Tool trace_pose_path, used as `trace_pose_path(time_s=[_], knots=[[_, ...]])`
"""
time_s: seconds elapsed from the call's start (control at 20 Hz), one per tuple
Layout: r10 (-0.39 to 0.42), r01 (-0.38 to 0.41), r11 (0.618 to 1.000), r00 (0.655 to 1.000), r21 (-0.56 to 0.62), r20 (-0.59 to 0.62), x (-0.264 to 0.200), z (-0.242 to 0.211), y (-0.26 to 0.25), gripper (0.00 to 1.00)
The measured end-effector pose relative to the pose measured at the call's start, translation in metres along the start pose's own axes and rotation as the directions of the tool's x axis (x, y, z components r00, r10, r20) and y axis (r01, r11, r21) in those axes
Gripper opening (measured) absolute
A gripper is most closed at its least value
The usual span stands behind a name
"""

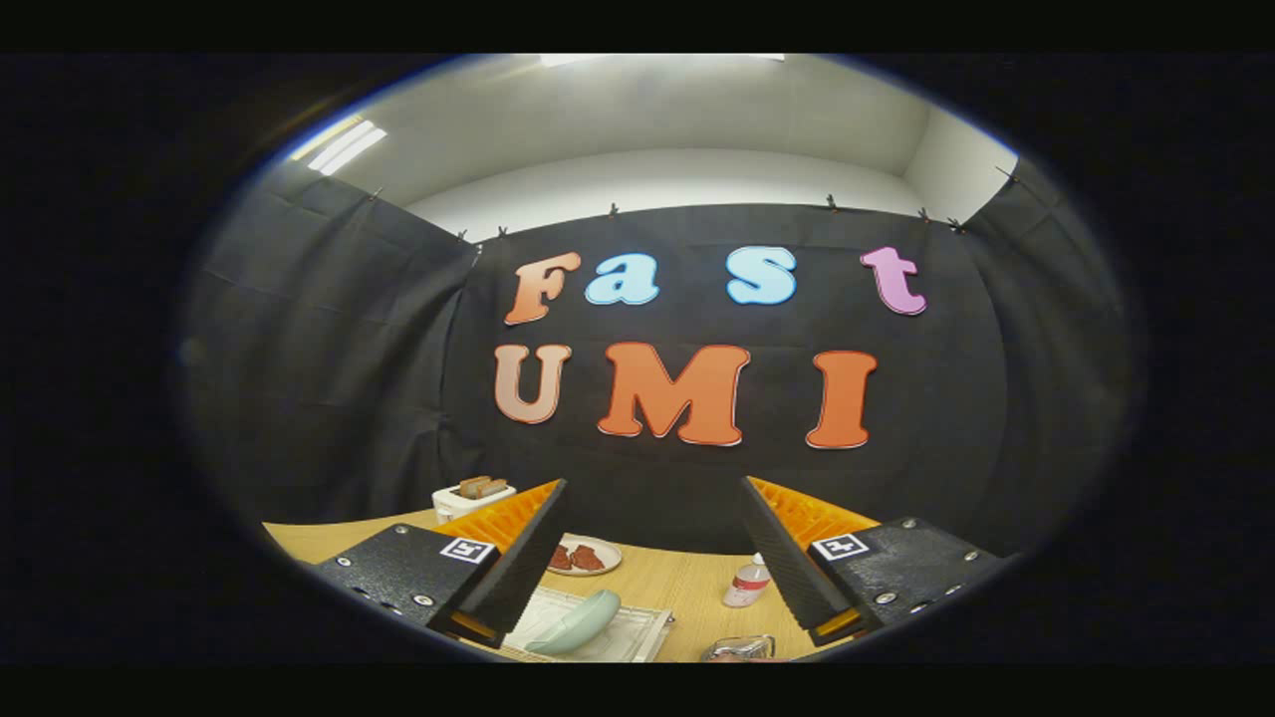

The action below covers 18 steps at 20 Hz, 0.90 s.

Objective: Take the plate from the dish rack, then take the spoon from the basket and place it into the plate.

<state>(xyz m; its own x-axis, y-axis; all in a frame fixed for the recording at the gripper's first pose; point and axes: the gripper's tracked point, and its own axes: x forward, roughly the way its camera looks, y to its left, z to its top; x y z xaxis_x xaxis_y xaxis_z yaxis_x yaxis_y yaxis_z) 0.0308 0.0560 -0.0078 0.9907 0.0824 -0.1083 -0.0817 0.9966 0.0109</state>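
Note:
My gripper (652, 488) is open and held high above the wooden table (677, 583), with nothing between its fingers. Below and between the fingers, a pale green plate (580, 621) leans in a white dish rack (642, 637). To the right of the rack, a shiny wire-like thing (739, 649) is only partly visible, and I cannot tell whether it is the basket. The spoon cannot be made out.
A white toaster (468, 496) with bread slices stands at the table's back left, behind the left finger. A small white plate with red food (586, 556) lies beyond the rack. A small plastic bottle (747, 583) stands near the right finger.

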Motion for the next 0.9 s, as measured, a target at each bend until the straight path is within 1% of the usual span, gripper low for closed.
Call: trace_pose_path(time_s=[0.15,0.25,0.3,0.35,0.45,0.55,0.75,0.9], knots=[[0.035,-0.032,0.999,0.998,0.044,-0.054,0.006,-0.01,0.008,1.0],[0.057,-0.046,0.995,0.991,0.087,-0.125,0.013,-0.027,0.014,1.0],[0.072,-0.053,0.993,0.98,0.107,-0.185,0.016,-0.039,0.016,1.0],[0.091,-0.057,0.989,0.96,0.137,-0.264,0.017,-0.057,0.022,0.99],[0.12,-0.049,0.982,0.907,0.181,-0.405,0.017,-0.083,0.027,1.0],[0.161,-0.065,0.975,0.865,0.212,-0.476,0.018,-0.097,0.036,0.99],[0.188,-0.06,0.972,0.783,0.229,-0.593,0.027,-0.124,0.043,0.98],[0.202,-0.043,0.969,0.696,0.242,-0.689,0.027,-0.152,0.047,0.97]])
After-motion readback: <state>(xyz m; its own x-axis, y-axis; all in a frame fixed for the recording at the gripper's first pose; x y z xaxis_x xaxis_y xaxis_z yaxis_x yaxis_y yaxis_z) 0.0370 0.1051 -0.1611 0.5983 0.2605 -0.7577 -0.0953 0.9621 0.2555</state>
